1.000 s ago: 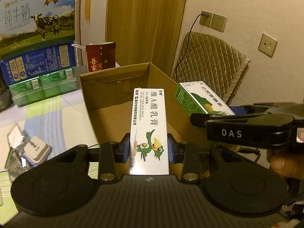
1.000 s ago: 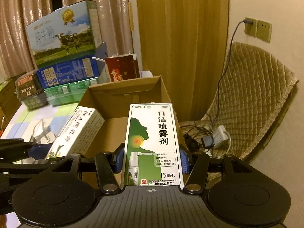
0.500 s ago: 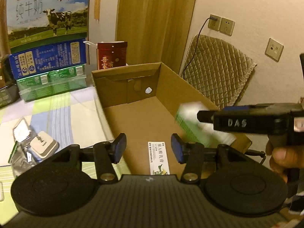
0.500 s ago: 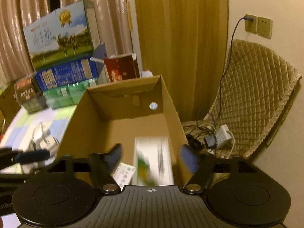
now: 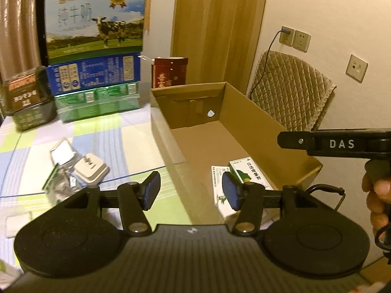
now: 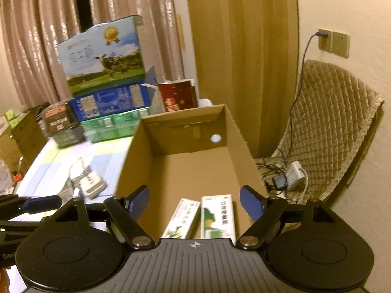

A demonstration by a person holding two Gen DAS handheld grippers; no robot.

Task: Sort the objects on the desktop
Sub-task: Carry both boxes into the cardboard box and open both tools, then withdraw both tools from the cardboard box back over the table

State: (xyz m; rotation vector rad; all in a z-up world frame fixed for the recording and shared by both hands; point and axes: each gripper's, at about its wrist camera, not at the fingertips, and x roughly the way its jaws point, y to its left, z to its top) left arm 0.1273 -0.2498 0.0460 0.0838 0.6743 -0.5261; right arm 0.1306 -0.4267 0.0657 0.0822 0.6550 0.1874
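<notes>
Left gripper and right gripper: both released, jaws spread wide, nothing between them. White ointment box and green spray box lie side by side on the floor of the cardboard box, at its near end.

Two medicine boxes, the ointment box left of the throat spray box, lie side by side in the cardboard box on the desk; a charger plug lies left of it.
</notes>
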